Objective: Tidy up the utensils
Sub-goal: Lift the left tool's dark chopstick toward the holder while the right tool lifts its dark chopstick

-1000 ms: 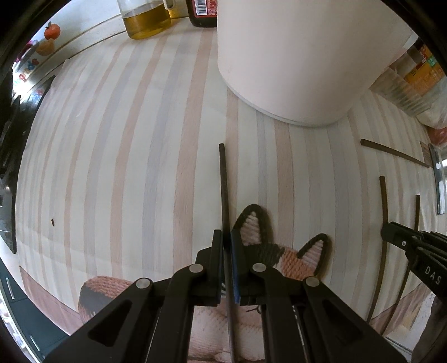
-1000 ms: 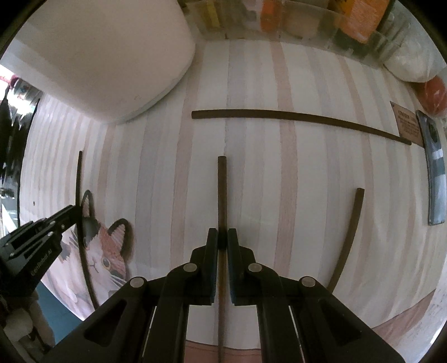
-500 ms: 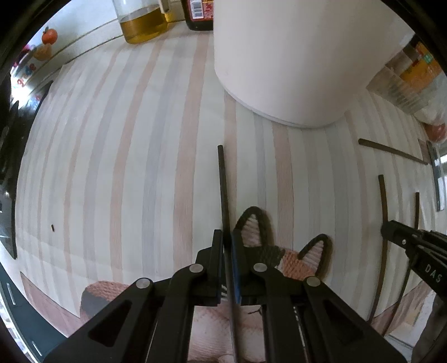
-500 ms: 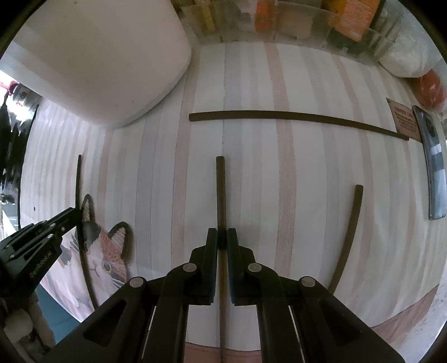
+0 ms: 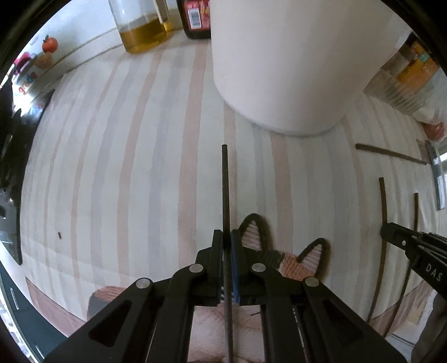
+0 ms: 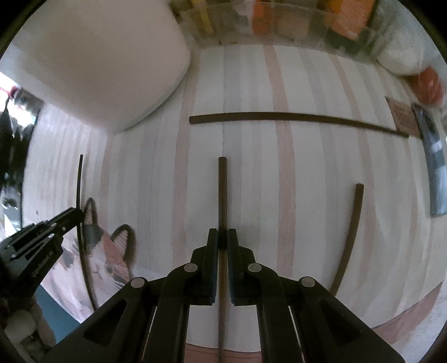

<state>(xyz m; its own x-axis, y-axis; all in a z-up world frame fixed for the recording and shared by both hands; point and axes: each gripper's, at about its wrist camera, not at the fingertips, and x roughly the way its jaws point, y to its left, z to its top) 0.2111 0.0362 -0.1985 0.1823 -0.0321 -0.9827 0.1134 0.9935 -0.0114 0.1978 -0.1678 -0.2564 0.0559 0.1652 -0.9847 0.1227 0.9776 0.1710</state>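
A striped tablecloth point(image 5: 117, 167) holds one large white container point(image 5: 285, 64) and one cat-face mat point(image 6: 111, 259). Four dark chopsticks: two lie loose on the right, and each gripper, left point(image 5: 226, 245) and right point(image 6: 222, 240), is clamped on one.

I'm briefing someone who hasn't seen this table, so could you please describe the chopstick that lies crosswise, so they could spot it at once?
Start at the big white cylindrical container on the striped tablecloth. Just to its right, in front of the clear storage bins, lies a long dark chopstick. It alone runs crosswise and lies free, while the right hand-held gripper clamps another chopstick that points away from the camera.
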